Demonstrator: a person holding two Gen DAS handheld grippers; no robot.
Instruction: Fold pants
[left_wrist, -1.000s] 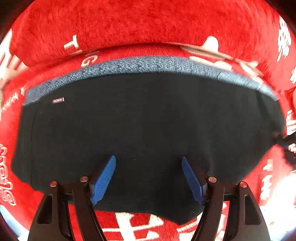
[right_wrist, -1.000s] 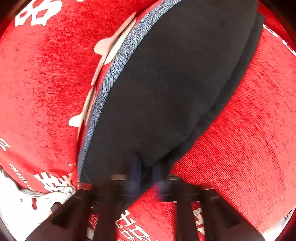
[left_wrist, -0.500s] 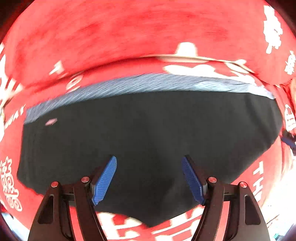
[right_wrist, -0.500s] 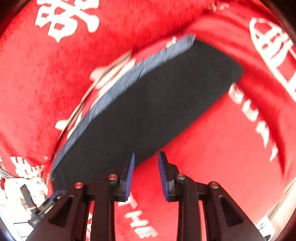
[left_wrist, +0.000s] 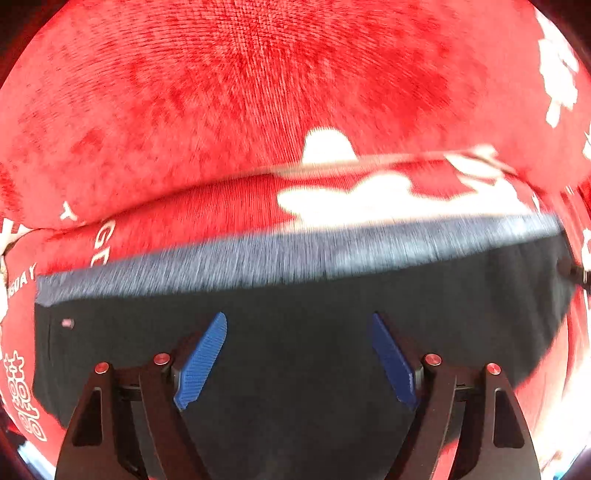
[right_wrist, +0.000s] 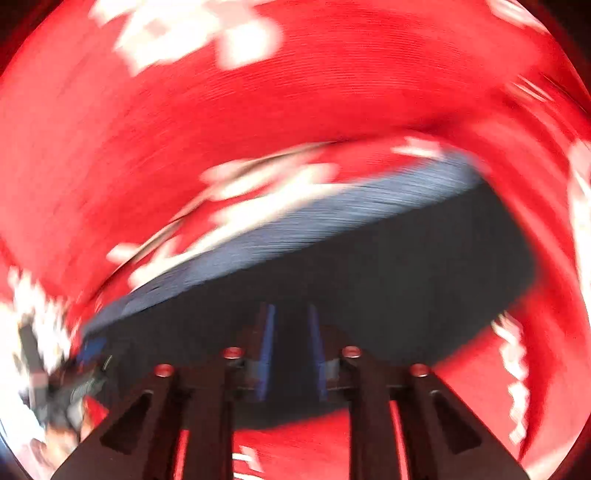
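The black pants (left_wrist: 303, 354) lie folded flat on the red cloth, their grey waistband (left_wrist: 295, 254) along the far edge. A small label (left_wrist: 67, 323) sits near the left corner. My left gripper (left_wrist: 298, 317) hovers above the middle of the pants, its blue pads wide apart and opening, with nothing between them. In the right wrist view the same pants (right_wrist: 388, 273) and waistband (right_wrist: 314, 218) are blurred. My right gripper (right_wrist: 291, 308) hangs over their near edge, jaws narrowly apart and closing, with nothing gripped.
A red cloth (left_wrist: 258, 92) with white characters covers the whole surface and rises in a soft fold behind the waistband. Blurred clutter with a blue part (right_wrist: 74, 365) shows at the lower left of the right wrist view.
Both grippers have pulled back and up from the pants. The right gripper let go of the pants' edge and rolled, so the waistband now runs across its view. The left pads spread wider.
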